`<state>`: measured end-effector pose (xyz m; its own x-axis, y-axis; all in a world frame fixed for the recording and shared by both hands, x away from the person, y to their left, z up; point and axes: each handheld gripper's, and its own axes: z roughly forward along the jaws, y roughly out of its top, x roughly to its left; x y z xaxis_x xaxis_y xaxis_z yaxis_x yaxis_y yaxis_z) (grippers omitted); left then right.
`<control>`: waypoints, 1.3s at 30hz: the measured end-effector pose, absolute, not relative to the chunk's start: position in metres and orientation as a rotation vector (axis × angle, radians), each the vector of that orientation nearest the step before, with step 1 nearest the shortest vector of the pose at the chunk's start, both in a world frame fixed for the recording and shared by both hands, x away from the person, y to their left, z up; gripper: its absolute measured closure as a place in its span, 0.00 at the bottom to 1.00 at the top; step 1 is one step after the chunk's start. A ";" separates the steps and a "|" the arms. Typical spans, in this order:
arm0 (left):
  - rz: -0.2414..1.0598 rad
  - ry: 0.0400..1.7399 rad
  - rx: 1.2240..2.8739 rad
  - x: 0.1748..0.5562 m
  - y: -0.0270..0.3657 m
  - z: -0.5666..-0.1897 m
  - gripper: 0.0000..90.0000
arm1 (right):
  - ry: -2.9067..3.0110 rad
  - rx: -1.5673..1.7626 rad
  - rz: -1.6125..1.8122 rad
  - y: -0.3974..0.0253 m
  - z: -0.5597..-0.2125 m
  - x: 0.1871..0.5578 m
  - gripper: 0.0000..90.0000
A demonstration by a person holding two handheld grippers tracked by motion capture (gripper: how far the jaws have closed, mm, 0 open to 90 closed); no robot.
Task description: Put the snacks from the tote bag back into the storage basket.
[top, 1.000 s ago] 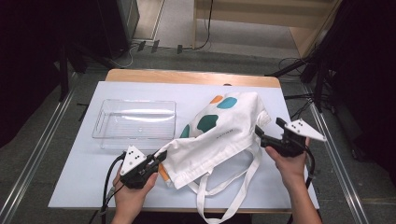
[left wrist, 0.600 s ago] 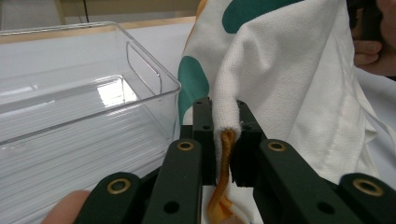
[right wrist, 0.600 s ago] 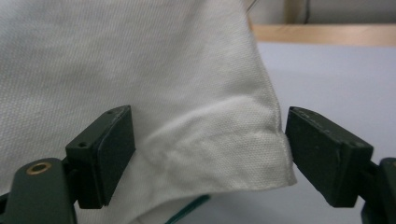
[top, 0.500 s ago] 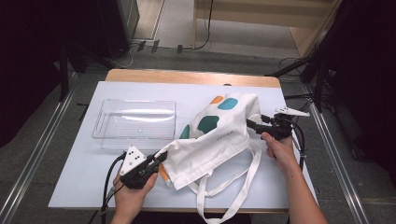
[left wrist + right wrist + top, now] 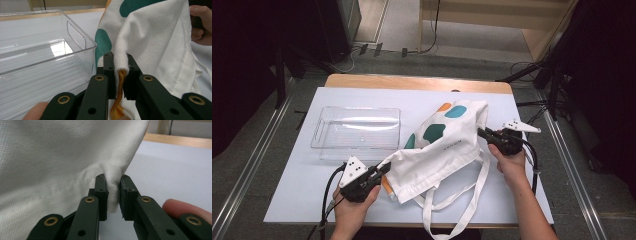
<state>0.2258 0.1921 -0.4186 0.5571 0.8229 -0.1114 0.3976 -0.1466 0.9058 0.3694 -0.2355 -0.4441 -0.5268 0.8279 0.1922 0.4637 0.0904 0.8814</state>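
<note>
white cloth bag (image 5: 447, 145) pinched by left tongs (image 5: 384, 169) and right tongs (image 5: 482, 133).

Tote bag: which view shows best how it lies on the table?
The high view: it shows the whole tote bag, straps trailing, beside the clear tray, pinched by the left gripper and the right gripper. Each gripper view shows just the cloth between its jaws.

The left claw (image 5: 384, 169) is clamped on the tote bag's (image 5: 447, 145) near-left edge, its forearm entering from below. The right claw (image 5: 482, 133) pinches the bag's right edge, wrist extended.
</note>
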 end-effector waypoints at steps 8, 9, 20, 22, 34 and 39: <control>0.481 0.987 1.735 0.226 0.186 -0.415 0.94 | 1.835 1.211 1.436 -0.255 -0.444 0.315 0.90; 0.471 0.982 1.732 0.227 0.186 -0.414 0.94 | 1.808 1.198 1.446 -0.260 -0.443 0.308 0.90; 0.465 0.892 1.736 0.249 0.142 -0.394 0.94 | 1.480 1.184 1.446 -0.309 -0.407 0.267 0.90; 0.461 0.925 1.742 0.255 0.139 -0.403 0.93 | 1.485 1.248 1.440 -0.318 -0.415 0.266 0.90; 0.382 0.987 1.747 0.234 0.151 -0.417 0.48 | 1.546 1.376 1.453 -0.335 -0.407 0.287 0.26; 0.429 1.009 1.779 0.234 0.136 -0.422 0.76 | 1.684 1.461 1.523 -0.338 -0.420 0.310 0.50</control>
